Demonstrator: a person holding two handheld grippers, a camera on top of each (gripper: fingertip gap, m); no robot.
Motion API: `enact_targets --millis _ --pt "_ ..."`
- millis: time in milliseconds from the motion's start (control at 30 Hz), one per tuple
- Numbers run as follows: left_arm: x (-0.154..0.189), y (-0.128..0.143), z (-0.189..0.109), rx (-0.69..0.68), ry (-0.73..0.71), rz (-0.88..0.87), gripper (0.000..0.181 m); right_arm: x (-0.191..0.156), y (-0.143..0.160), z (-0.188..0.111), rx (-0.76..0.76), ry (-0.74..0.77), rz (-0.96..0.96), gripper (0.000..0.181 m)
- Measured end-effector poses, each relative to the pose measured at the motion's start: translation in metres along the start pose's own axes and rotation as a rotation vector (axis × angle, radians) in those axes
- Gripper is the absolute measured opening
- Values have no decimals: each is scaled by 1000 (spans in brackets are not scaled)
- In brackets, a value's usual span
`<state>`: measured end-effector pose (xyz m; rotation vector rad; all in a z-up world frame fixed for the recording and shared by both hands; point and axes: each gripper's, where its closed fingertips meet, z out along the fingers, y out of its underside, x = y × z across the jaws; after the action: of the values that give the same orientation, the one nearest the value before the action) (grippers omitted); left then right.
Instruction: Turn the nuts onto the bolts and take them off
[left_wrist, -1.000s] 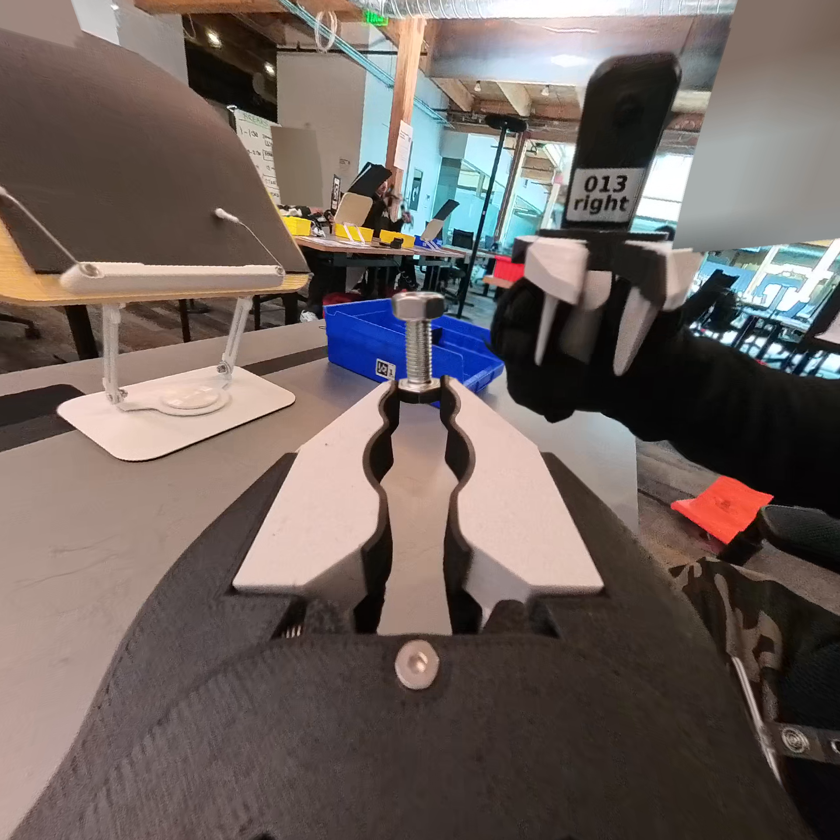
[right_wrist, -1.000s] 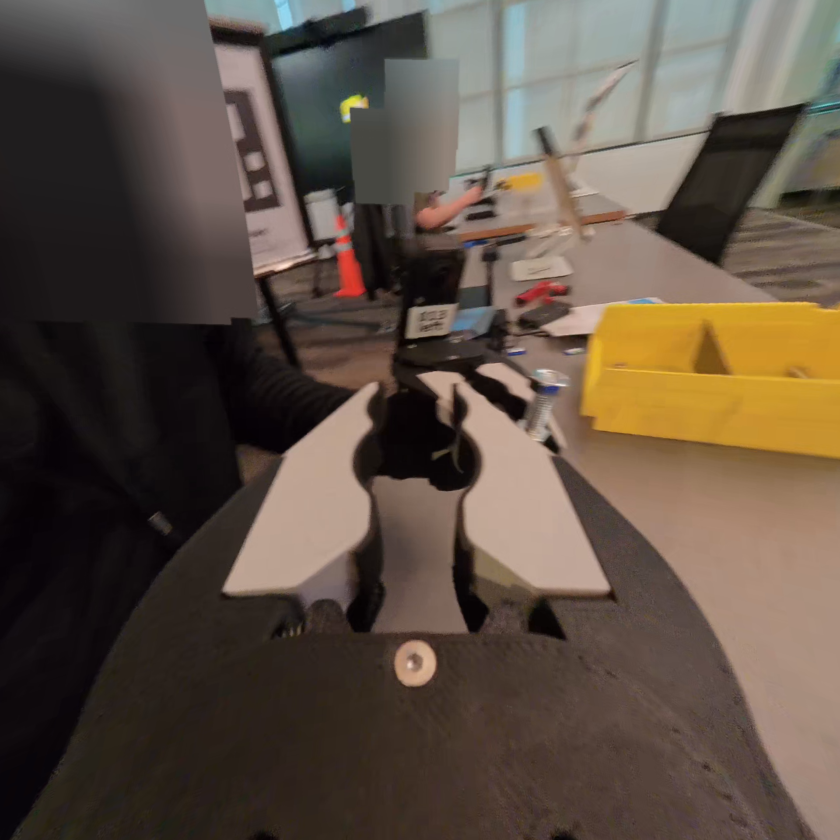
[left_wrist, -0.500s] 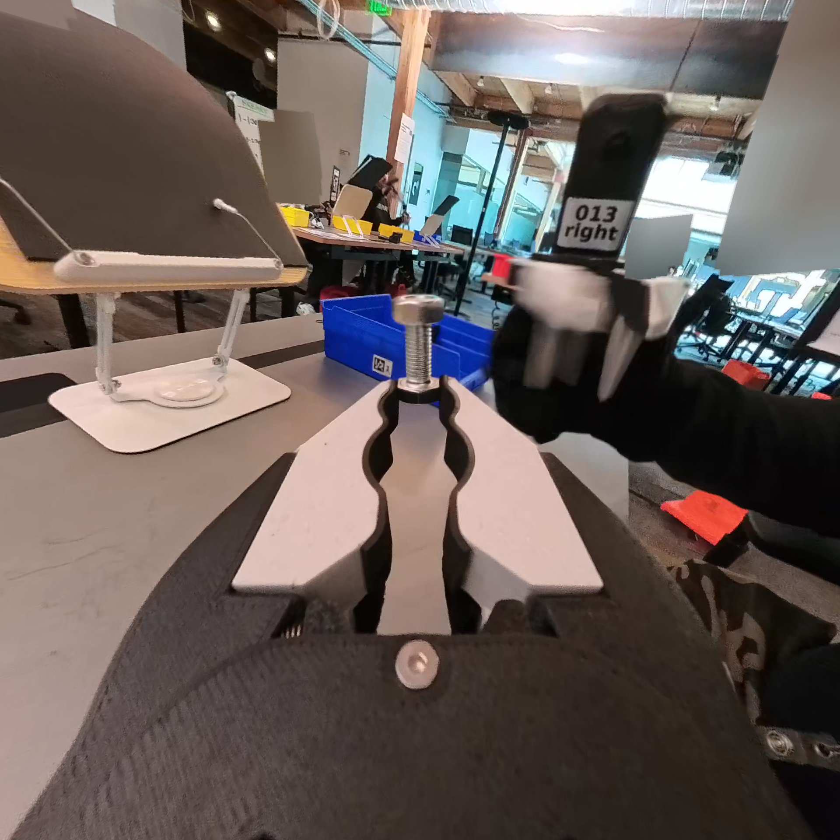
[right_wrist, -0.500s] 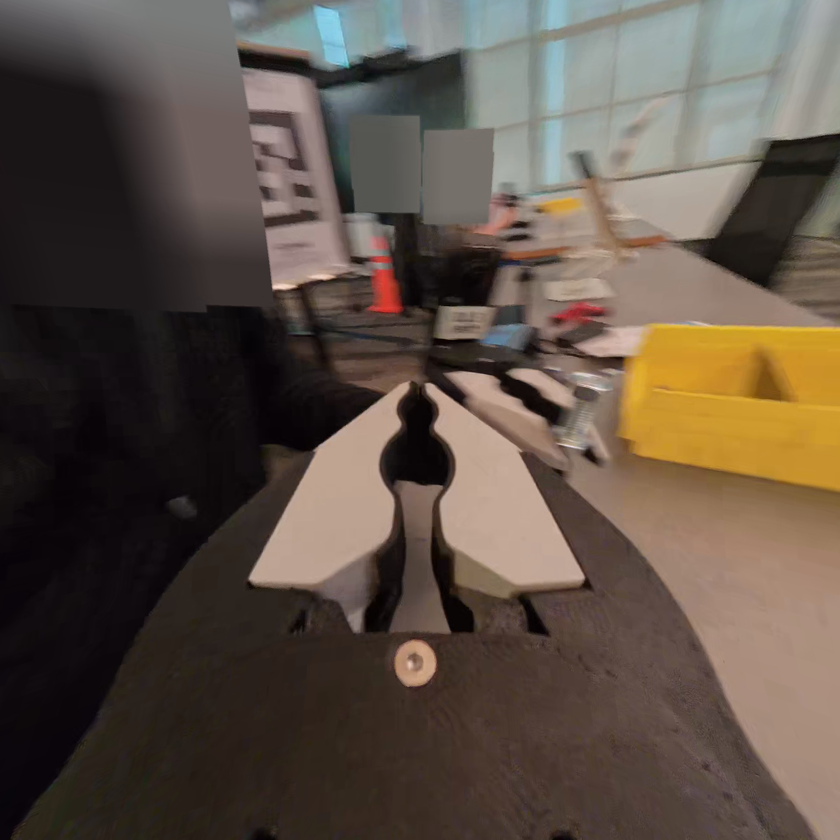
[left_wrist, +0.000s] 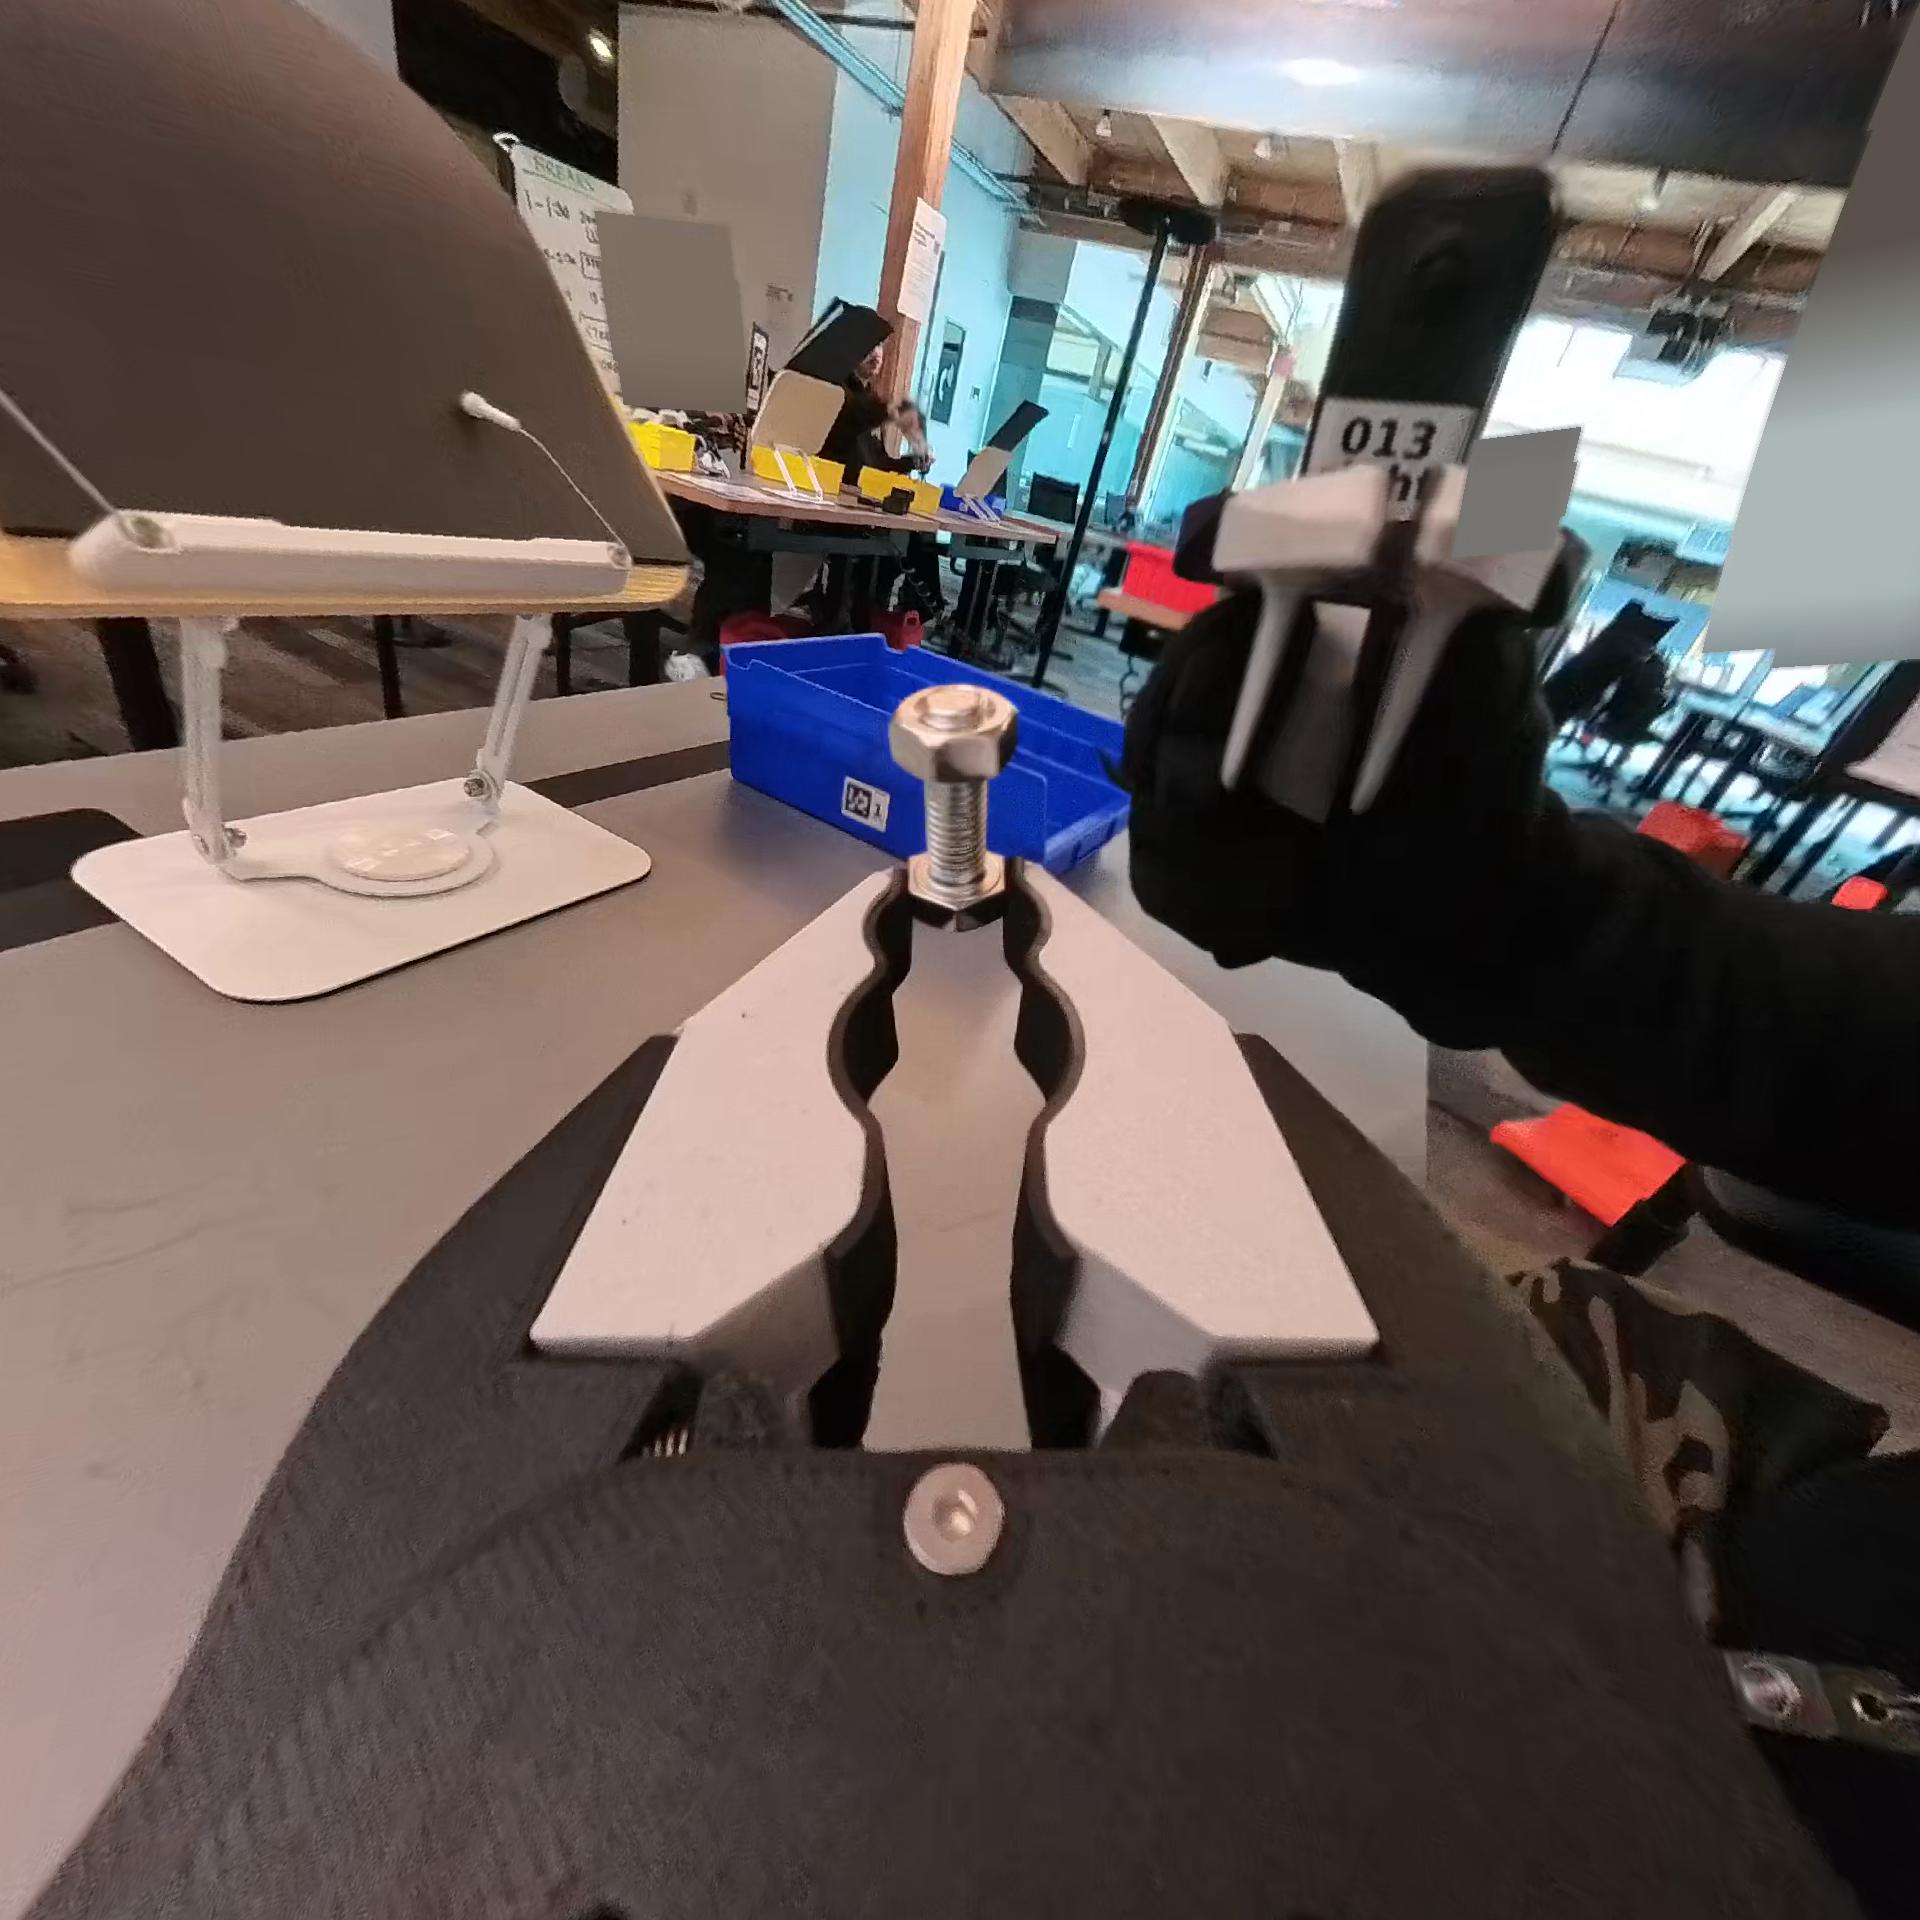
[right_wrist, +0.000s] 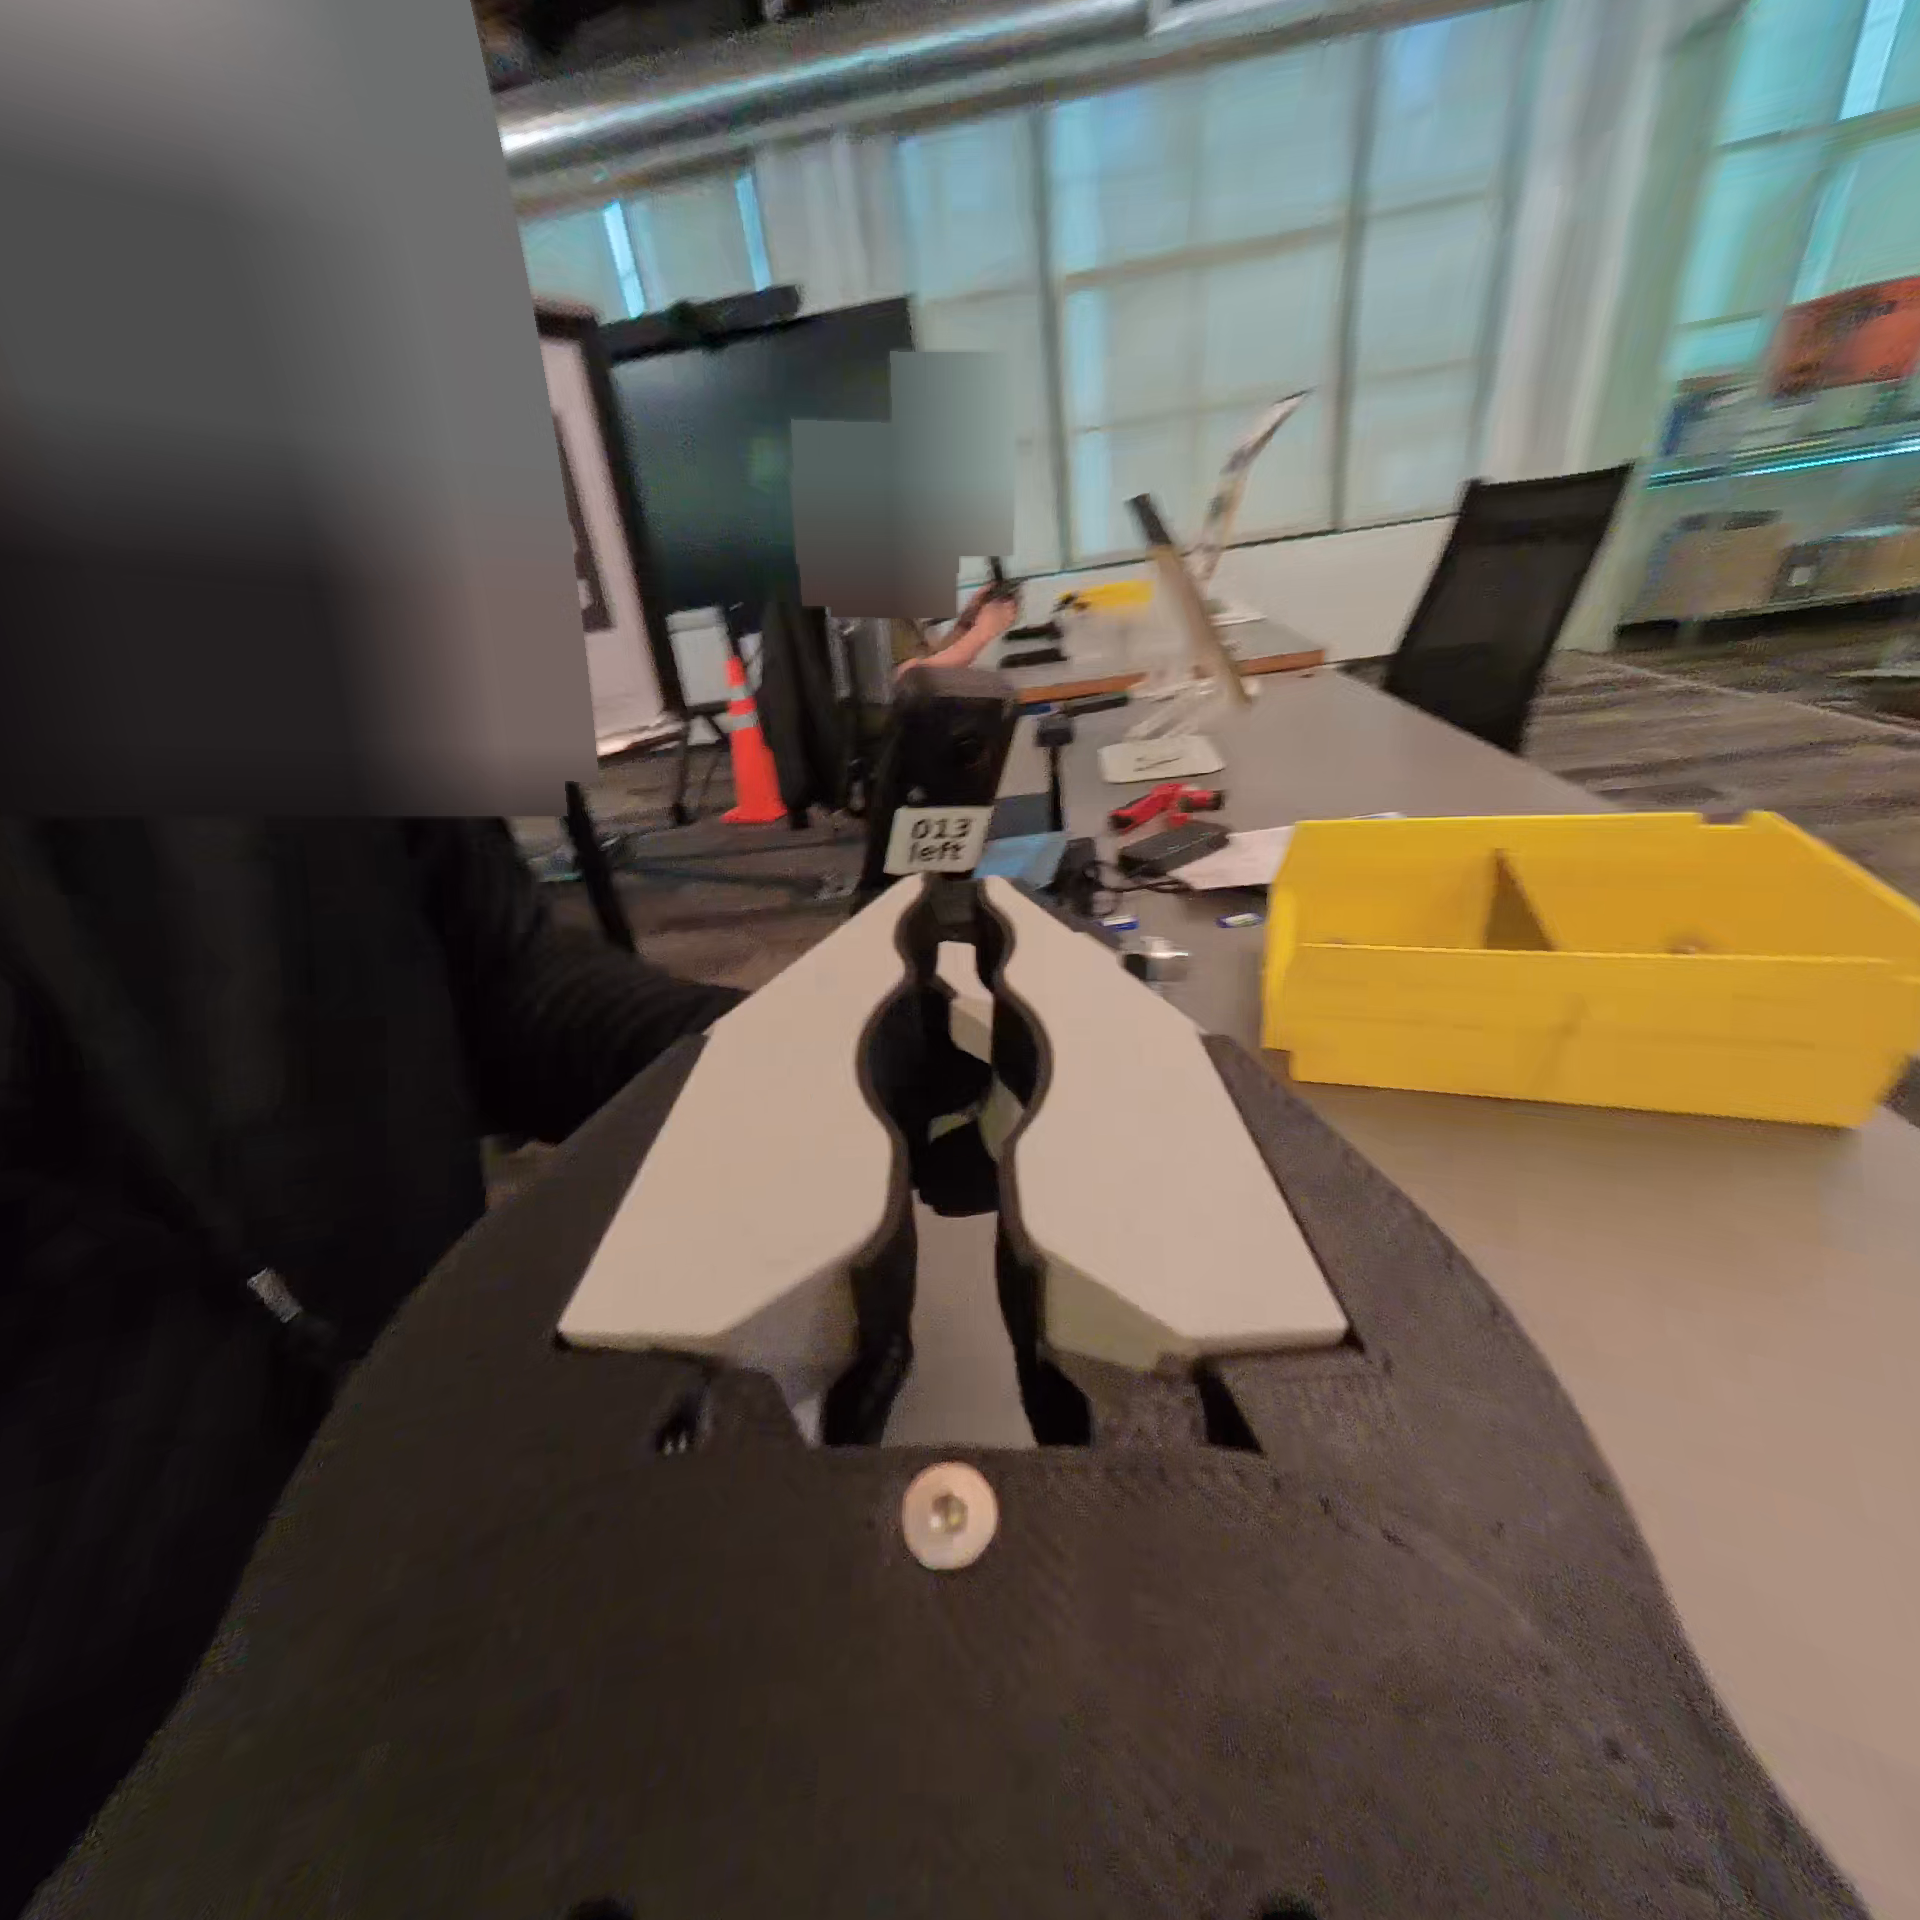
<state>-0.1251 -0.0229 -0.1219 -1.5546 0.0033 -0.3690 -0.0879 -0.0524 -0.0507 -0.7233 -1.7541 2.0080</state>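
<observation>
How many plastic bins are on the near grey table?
2: a blue bin behind the bolt in the left gripper, a yellow bin right of the right gripper. Others may be hidden.

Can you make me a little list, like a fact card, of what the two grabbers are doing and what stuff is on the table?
left gripper: shut on the bolt, holding it upright by its lower end
bolt: silver, threaded, points straight up
nut: silver, six-sided, sits at the bolt's top end
right gripper: held up beside the bolt, not touching it, fingers slightly apart, nothing between them
blue bin: on the table behind the bolt
yellow bin: on the table, has a divider inside
white stand: on the table, props up a board
</observation>
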Motion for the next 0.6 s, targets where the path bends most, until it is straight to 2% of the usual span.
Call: enact_targets --millis 67,133,167,233,267,333,433,600 --pt "-4 1 -1 5 -6 -15 16 14 -3 -10 0 66 20 26" --pt "-3 3 0 -8 -2 -2 16 28 3 -11 -26 136 42 57" --pt "-1 3 1 -10 3 -2 16 32 8 -8 -40 163 39 64" --pt "3 4 3 -22 13 13 16 42 22 -2 -106 226 7 65" --pt "5 5 4 -29 14 23 16 43 30 3 -149 232 -4 60" --pt "8 7 6 -43 22 33 16 42 39 12 -194 229 -21 61" --pt "11 8 7 -52 33 38 16 42 47 20 -234 230 -26 46" --pt "8 9 7 -50 26 17 16 31 43 20 -217 188 -39 53"
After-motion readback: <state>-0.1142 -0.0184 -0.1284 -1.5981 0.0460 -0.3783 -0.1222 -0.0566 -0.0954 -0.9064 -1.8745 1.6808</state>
